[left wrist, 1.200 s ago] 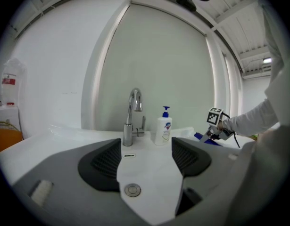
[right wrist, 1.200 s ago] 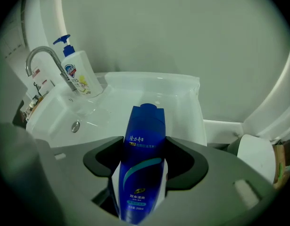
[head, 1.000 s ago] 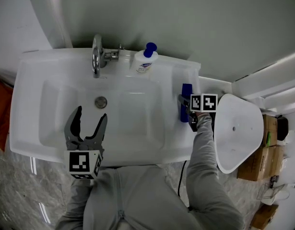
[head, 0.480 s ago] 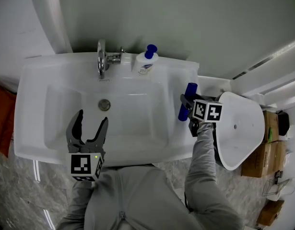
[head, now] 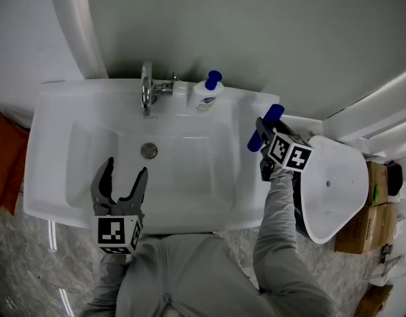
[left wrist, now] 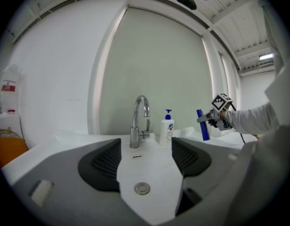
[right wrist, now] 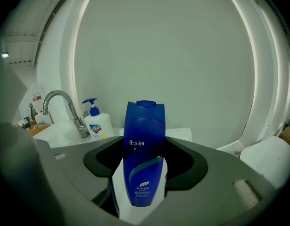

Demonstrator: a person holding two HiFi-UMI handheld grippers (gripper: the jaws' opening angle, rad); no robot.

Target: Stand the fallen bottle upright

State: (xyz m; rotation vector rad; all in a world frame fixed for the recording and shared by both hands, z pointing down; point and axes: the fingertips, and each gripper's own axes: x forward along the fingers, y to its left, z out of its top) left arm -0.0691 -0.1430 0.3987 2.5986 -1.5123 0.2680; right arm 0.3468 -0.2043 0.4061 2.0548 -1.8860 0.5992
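Right gripper (head: 266, 136) is clamped on the blue bottle (right wrist: 144, 154). Both pads press against the flanks of the lower body, and the label faces the gripper's camera. The bottle is carried above the right edge of the washbasin (head: 51, 111), toward its back right corner. It is close to upright, with the cap end uppermost and leaning slightly. Whether its base touches the rim cannot be told.

Left gripper (head: 126, 168) hangs over the front edge of the washbasin with its jaws spread and nothing between them. It takes no part in the step.

On the back edge stand the faucet (head: 147, 88) and, just beside it to the right, a white soap pump bottle (head: 207, 94). The drain (head: 149, 150) lies in the middle of the bowl.

Step in hand, as judged: bring the bottle to vertical and set it on the flat right ledge.

1. Finish the rotation while the bottle is clear of the ledge, so that the base does not scrape or catch.
2. Choose the flat part of the ledge, away from the slope into the bowl and well apart from the soap pump bottle.
3. Lower until the whole base bears evenly.
4. Release slowly. The bottle is tall and narrow, so a sideways drag from either pad is likely to tip it.
5. Withdraw straight back along the line of the jaws.
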